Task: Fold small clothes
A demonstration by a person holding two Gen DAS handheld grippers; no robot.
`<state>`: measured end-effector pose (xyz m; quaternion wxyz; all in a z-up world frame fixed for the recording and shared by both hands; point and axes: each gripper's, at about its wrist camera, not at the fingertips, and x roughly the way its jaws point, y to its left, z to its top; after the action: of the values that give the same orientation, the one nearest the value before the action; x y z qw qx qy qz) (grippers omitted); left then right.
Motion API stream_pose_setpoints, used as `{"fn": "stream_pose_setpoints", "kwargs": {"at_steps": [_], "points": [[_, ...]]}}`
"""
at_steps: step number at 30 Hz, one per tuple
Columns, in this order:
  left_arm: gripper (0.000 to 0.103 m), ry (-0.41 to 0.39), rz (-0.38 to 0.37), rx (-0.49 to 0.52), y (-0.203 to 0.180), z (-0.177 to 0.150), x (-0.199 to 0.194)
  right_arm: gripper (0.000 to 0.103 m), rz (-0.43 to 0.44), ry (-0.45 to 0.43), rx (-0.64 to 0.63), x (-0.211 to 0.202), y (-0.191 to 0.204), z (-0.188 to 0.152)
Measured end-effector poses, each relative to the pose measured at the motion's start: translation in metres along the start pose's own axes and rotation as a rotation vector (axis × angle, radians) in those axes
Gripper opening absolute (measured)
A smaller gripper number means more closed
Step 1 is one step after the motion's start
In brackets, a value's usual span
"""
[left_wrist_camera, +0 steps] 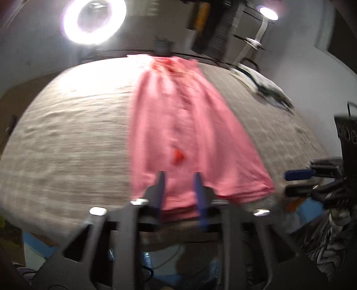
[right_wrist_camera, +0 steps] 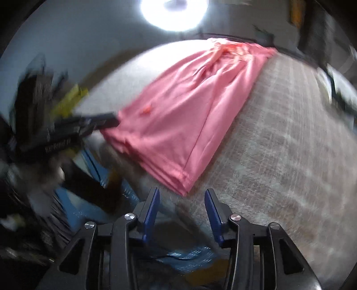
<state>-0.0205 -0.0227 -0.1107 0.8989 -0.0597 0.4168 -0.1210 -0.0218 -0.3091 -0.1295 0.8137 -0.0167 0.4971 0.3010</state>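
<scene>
A pink garment (left_wrist_camera: 185, 125) lies folded lengthwise into a long strip on the grey table cloth (left_wrist_camera: 67, 138), running from the near edge to the far edge. It has a small red mark (left_wrist_camera: 177, 156). My left gripper (left_wrist_camera: 179, 176) is open, its blue fingers over the garment's near hem. In the right wrist view the garment (right_wrist_camera: 183, 111) lies ahead and to the left. My right gripper (right_wrist_camera: 181, 194) is open and empty, just off the garment's near right corner. The left gripper (right_wrist_camera: 104, 121) shows there at the hem's left end.
A ring light (left_wrist_camera: 92, 21) glares at the table's far edge. Other clothes (left_wrist_camera: 265, 85) lie at the far right of the table. The right gripper (left_wrist_camera: 299, 181) shows at the right edge of the left wrist view. Clutter sits below the table's near edge.
</scene>
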Motion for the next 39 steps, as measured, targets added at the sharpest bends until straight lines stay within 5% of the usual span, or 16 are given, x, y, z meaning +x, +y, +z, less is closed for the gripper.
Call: {"fn": "stream_pose_setpoints", "kwargs": {"at_steps": [6, 10, 13, 15, 16, 17, 23, 28, 39], "points": [[0.039, 0.13, -0.014, -0.201, 0.053, 0.003, 0.024, 0.044, 0.17, -0.02, 0.329, 0.008, -0.049, 0.01], [0.038, 0.179, -0.083, -0.234, 0.053, -0.006, 0.038, 0.038, 0.188, 0.019, 0.328, 0.025, -0.046, 0.019], [0.003, 0.202, -0.128, -0.268, 0.056, -0.002, 0.045, 0.031, 0.165, 0.068, 0.301, 0.041, -0.035, 0.02], [0.002, 0.201, -0.146, -0.3, 0.059, -0.001, 0.05, 0.021, 0.167, 0.064, 0.296, 0.044, -0.033, 0.021], [0.001, 0.198, -0.138, -0.289, 0.057, 0.0, 0.049, 0.003, 0.167, 0.073, 0.284, 0.046, -0.031, 0.023], [0.001, 0.191, -0.133, -0.282, 0.055, 0.001, 0.045, 0.001, 0.161, 0.076, 0.282, 0.046, -0.031, 0.025], [0.0, 0.106, -0.113, -0.24, 0.058, 0.009, 0.003, 0.0, 0.23, -0.035, 0.343, 0.009, -0.04, 0.019], [0.0, 0.196, -0.058, -0.239, 0.066, -0.006, 0.033, 0.0, 0.166, 0.086, 0.345, 0.044, -0.043, 0.006], [0.0, 0.147, -0.089, -0.188, 0.052, 0.028, 0.019, 0.0, 0.231, 0.021, 0.424, 0.021, -0.068, 0.016]]}}
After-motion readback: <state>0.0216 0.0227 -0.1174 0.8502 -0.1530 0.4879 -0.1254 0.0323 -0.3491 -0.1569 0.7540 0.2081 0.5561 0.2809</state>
